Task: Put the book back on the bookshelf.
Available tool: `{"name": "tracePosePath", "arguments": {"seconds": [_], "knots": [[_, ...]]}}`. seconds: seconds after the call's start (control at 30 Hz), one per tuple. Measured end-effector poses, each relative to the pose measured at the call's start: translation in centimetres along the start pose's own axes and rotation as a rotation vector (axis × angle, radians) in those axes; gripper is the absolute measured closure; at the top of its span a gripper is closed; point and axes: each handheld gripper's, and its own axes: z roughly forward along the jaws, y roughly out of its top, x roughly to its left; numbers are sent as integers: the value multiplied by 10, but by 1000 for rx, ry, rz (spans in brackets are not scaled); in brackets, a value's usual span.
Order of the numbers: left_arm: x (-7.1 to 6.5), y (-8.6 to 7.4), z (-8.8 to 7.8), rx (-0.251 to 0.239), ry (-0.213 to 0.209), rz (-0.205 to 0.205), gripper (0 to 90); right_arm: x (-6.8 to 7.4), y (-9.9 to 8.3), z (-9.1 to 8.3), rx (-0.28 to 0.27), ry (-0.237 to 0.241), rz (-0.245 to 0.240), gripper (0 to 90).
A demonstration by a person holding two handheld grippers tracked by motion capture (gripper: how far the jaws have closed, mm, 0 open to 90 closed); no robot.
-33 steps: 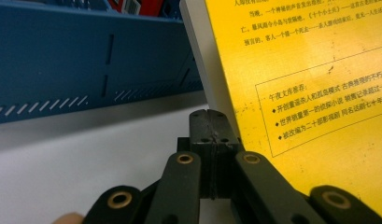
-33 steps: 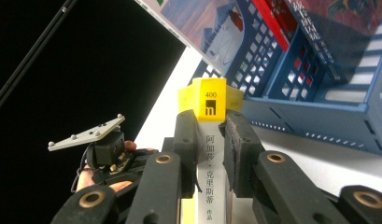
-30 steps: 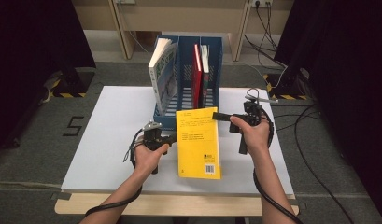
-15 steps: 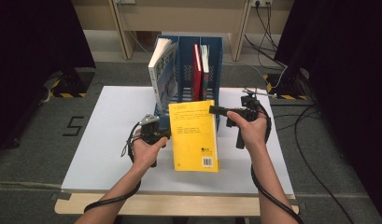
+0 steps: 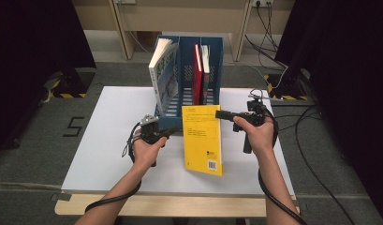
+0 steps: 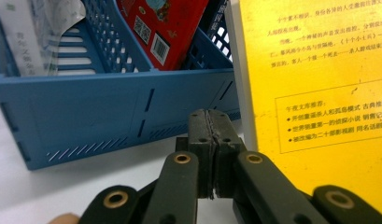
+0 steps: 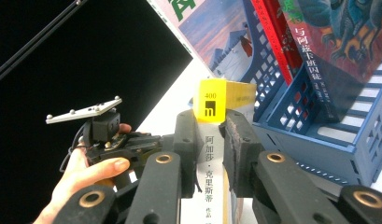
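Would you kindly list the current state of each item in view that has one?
Yellow book: gripped at its spine, top end raised, bottom corner at the table.
Right gripper: shut on the yellow book.
Left gripper: shut, empty.
Blue file rack: upright, holding books.
Red book: upright in the rack.
White-covered book: leaning in the rack's left compartment.

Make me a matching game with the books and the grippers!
Things:
1. yellow book
2. red book
3. left gripper
4. blue rack

States:
A. shut on nothing
B. standing inside the rack
C. clamped by the spine in the right gripper
D. at the table's far edge, holding books

Pairs: 1-C, 2-B, 3-A, 4-D
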Motion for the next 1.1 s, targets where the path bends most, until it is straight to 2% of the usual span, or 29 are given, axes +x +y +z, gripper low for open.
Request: {"name": "tracePosePath", "arguments": {"seconds": [0.27, 0.63, 0.87, 0.93, 1.1], "knots": [[-15, 6, 12, 9, -7, 44, 894, 3, -1, 0, -2, -3, -9, 773], [-23, 7, 24, 33, 9, 51, 895, 5, -4, 0, -5, 2, -28, 773], [-24, 7, 28, 40, 15, 48, 892, 8, -4, 0, -7, 12, -44, 773], [-20, 7, 31, 49, 27, 43, 890, 9, -4, 0, -12, 16, -45, 773], [-13, 2, 37, 77, 28, 24, 882, 11, -3, 0, -15, 24, -54, 773]]}}
